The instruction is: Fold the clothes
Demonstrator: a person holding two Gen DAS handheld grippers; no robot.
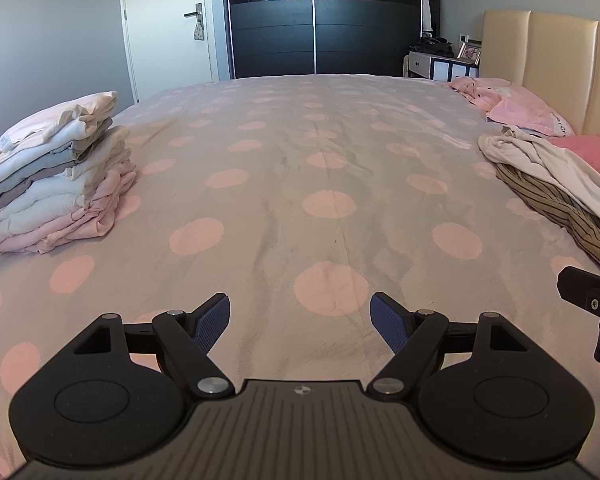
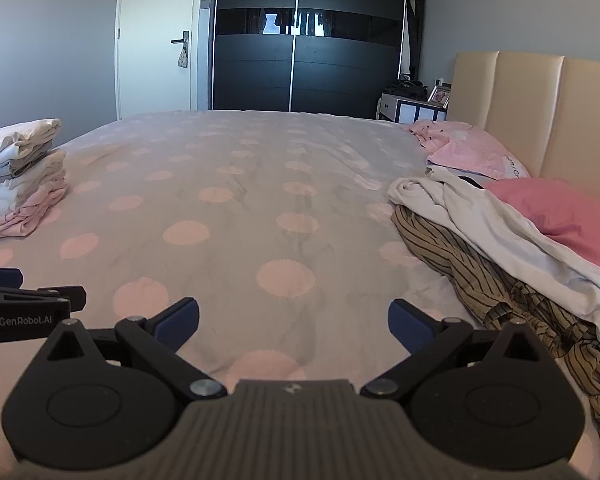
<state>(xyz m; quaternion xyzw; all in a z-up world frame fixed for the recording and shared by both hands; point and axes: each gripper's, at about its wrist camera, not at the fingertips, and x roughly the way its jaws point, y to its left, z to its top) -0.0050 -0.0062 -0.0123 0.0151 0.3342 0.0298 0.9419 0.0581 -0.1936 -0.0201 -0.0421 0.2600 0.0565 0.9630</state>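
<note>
- Laundry waits in a loose heap on the bed's [image 2: 284,184] right side: a white garment [image 2: 496,224] draped over a striped garment [image 2: 480,276], beside the pink pillows [image 2: 556,212].
- Both look soft, light and floppy; I'd pinch the white one at an edge or hem near its top.
- Left hand-held gripper [image 1: 300,322] and right hand-held gripper [image 2: 293,326] hover over bare bedspread, jaws spread, holding nothing.
- A folded stack [image 1: 56,176] sits far left.

Two low wrist views side by side over the bed [image 1: 284,168], both facing the wardrobe [image 2: 300,40], right one nearer the headboard [image 2: 540,120].
</note>
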